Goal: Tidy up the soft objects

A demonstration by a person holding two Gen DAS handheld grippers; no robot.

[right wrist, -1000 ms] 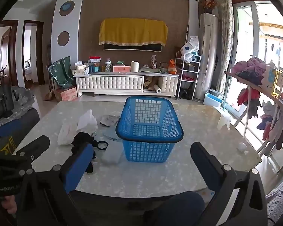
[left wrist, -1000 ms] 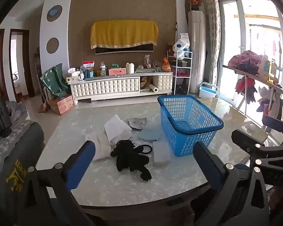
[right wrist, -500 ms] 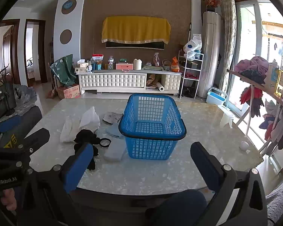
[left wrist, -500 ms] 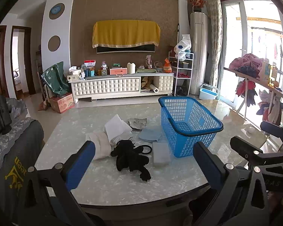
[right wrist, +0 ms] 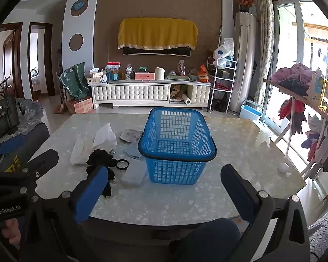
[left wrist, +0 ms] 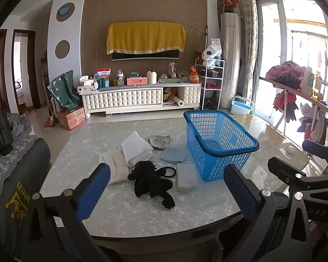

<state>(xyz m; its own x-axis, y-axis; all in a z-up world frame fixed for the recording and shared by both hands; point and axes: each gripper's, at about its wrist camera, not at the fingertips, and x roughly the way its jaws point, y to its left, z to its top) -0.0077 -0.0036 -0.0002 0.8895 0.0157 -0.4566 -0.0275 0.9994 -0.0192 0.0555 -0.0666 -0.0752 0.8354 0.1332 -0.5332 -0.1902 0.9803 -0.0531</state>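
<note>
Left gripper: my left gripper (left wrist: 166,185) hangs above the near edge of the table with its blue-padded fingers (left wrist: 91,191) spread wide and nothing between them.
Right gripper: my right gripper (right wrist: 164,187) sits just as wide apart, empty, pointed at the basket; in the left view I see it off to the right, beyond the table's corner.
Table: the round pale marble-patterned table (left wrist: 129,216) carries everything I have to sort.
Basket: the blue plastic lattice basket (right wrist: 177,150) stands upright on the right half of the table, and I see only its own mesh floor inside.
Black toy: the black plush toy (left wrist: 152,181) lies nearest me, left of the basket, its legs trailing toward the table edge.
Grey sponge: the pale grey rectangular sponge block (left wrist: 186,178) lies flat between the black toy and the basket, just beside the basket's near wall.
Black ring: a small black ring (left wrist: 169,171) rests against the toy's far side, touching the sponge's corner.
White cloths: a rumpled cream cloth (left wrist: 116,166) lies left of the toy, and a folded white cloth (left wrist: 135,146) stands up behind it.
Blue cloth: a folded light-blue cloth (left wrist: 172,155) lies flat behind the sponge, close to the basket.
Grey rag: a mottled grey rag (left wrist: 159,140) sits furthest back in the group.
Small ball: a small white ball (right wrist: 283,167) rests near the table's right edge, well apart from the rest.
</note>
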